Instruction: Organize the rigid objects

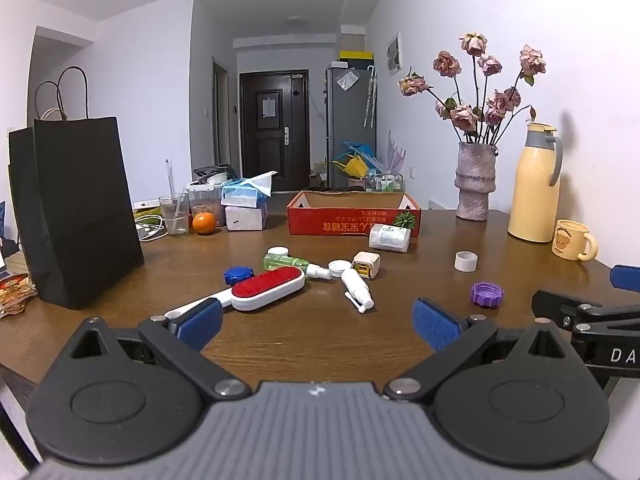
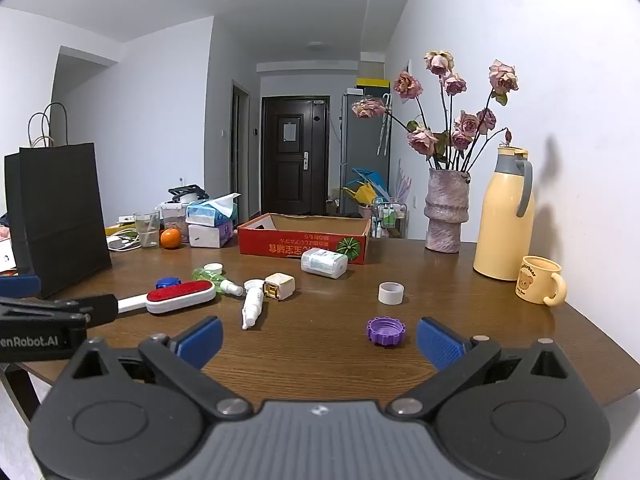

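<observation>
Both grippers hang low over the near edge of a brown wooden table (image 1: 304, 344), jaws spread wide and holding nothing: the left gripper (image 1: 318, 322) faces a red-padded lint brush (image 1: 267, 287) whose white handle runs toward its left finger, and the right gripper (image 2: 318, 340) faces a purple ridged cap (image 2: 386, 331) lying just ahead of its right finger. Small rigid items lie scattered mid-table: a blue cap (image 1: 238, 274) beside the brush, a green spray bottle (image 1: 298, 263) on its side, a white nasal spray bottle (image 1: 357, 289), a cream cube with a yellow face (image 1: 366, 265), a roll of white tape (image 1: 466, 261), and a white labelled bottle (image 1: 389, 237) lying against an open red cardboard box (image 1: 352, 216) at the back. A black paper bag (image 1: 80, 208) stands at left; a vase of dried roses (image 1: 476, 180), a yellow thermos jug (image 1: 536, 184) and a bear mug (image 1: 574, 239) stand at right.
</observation>
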Action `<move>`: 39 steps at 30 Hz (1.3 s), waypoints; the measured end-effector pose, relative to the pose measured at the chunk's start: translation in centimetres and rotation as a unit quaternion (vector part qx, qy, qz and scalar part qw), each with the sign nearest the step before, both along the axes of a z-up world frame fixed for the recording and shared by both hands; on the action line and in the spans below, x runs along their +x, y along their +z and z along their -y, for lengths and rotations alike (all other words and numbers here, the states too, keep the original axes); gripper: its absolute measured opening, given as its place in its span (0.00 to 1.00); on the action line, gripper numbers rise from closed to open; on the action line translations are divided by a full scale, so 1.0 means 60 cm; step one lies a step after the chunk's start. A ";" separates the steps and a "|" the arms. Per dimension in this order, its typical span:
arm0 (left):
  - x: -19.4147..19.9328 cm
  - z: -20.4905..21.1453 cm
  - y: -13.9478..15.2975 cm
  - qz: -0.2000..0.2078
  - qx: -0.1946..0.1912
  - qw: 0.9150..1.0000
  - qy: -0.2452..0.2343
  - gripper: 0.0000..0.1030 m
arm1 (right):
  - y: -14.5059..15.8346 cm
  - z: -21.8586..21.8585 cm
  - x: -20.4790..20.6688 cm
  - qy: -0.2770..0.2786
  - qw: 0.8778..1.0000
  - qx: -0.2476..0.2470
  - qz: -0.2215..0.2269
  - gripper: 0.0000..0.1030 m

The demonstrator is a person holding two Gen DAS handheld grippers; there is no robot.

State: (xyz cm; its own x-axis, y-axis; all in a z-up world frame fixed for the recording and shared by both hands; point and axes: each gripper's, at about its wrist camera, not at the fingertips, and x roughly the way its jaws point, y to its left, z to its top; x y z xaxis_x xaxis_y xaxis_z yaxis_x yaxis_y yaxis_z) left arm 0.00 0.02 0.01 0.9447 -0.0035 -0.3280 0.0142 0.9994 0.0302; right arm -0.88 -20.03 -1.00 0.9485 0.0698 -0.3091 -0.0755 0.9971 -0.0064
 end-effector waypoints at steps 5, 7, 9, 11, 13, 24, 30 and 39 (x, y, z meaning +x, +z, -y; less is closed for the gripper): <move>0.000 0.004 -0.001 0.001 0.004 1.000 -0.001 1.00 | -0.001 0.000 0.000 0.000 1.000 0.000 0.002 1.00; -0.006 0.011 0.005 0.002 0.007 1.000 -0.001 1.00 | -0.001 0.000 0.000 0.000 1.000 0.000 0.002 1.00; -0.004 0.006 0.001 0.001 0.002 1.000 -0.003 1.00 | -0.001 0.000 0.000 0.000 1.000 -0.001 0.002 1.00; -0.003 0.004 0.002 0.000 0.001 1.000 -0.004 1.00 | -0.001 0.000 0.000 0.000 1.000 -0.001 0.002 1.00; -0.003 0.003 0.003 0.001 0.000 1.000 -0.005 1.00 | -0.002 0.000 0.000 0.000 1.000 -0.001 0.002 1.00; -0.001 0.001 -0.003 0.001 -0.001 1.000 -0.005 1.00 | -0.002 0.000 0.000 0.000 1.000 -0.001 0.002 1.00; -0.001 0.000 -0.004 0.001 0.000 1.000 -0.005 1.00 | -0.001 0.001 -0.001 0.000 1.000 -0.001 0.001 1.00; 0.000 0.000 -0.003 0.001 -0.001 1.000 -0.005 1.00 | -0.001 -0.001 -0.002 0.000 1.000 -0.001 0.002 1.00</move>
State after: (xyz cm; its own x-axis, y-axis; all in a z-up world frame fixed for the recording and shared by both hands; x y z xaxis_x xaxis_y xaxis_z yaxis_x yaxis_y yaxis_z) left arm -0.02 0.02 -0.19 0.9454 -0.0143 -0.3255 0.0250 0.9993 0.0289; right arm -0.97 -20.00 -1.07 0.9495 0.0691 -0.3062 -0.0755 0.9971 -0.0092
